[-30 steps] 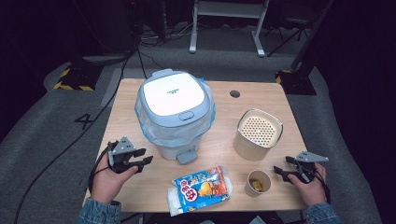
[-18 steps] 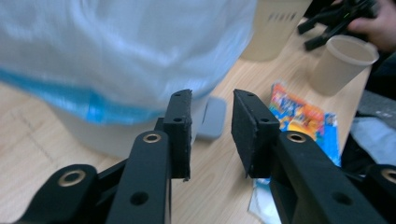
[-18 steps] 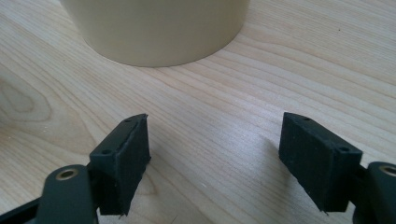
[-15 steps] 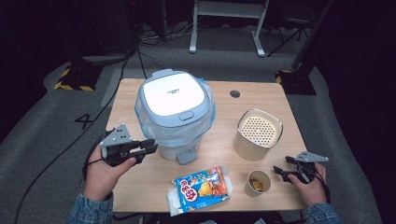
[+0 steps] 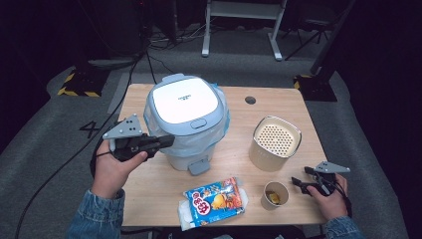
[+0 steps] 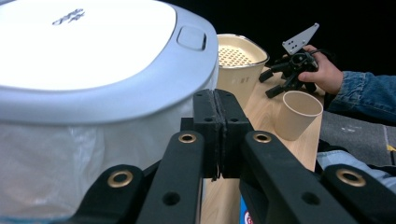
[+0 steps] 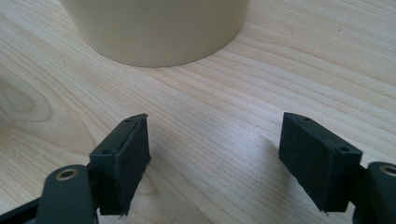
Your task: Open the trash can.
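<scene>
Both pads of my left claw [image 6: 218, 135] pressed together, empty — I'd aim squarely at the bin's lid button [image 6: 191, 38] ahead.

The table [image 5: 239, 129] is seen as pale, matt wood with visible grain. The bin lid [image 5: 185, 102] is made of smooth, glossy plastic, and a thin translucent plastic liner [image 6: 70, 154] is fitted beneath it. The snack packet [image 5: 215, 199] is wrapped in shiny film.
</scene>
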A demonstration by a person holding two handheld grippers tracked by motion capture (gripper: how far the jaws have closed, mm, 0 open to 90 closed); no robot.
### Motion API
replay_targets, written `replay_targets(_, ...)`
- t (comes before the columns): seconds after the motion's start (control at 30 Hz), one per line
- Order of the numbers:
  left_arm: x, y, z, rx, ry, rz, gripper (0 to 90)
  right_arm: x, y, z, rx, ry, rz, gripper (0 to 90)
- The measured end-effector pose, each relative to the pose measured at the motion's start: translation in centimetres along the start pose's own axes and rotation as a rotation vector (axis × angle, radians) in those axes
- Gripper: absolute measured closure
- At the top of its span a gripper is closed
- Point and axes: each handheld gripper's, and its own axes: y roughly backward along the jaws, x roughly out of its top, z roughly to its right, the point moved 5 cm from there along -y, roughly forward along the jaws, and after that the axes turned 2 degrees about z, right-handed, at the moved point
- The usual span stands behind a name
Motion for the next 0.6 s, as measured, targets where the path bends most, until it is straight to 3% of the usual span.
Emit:
replay_targets(0.23, 2.1, -0.9, 0.0, -0.055, 0.022, 0.06, 89.8, 0.0, 0.0, 0.0, 0.0, 0.0, 0.0, 24.8)
replay_targets(0.4, 3.4, -2.1, 0.1, -0.057, 0.027, 0.072, 89.9, 0.0, 0.0, 0.0, 0.0, 0.0, 0.0, 24.8)
replay_targets(0.6, 4.3, -4.3, -0.1, -0.021, 0.021, 0.046, 89.8, 0.0, 0.0, 0.0, 0.0, 0.0, 0.0, 24.8)
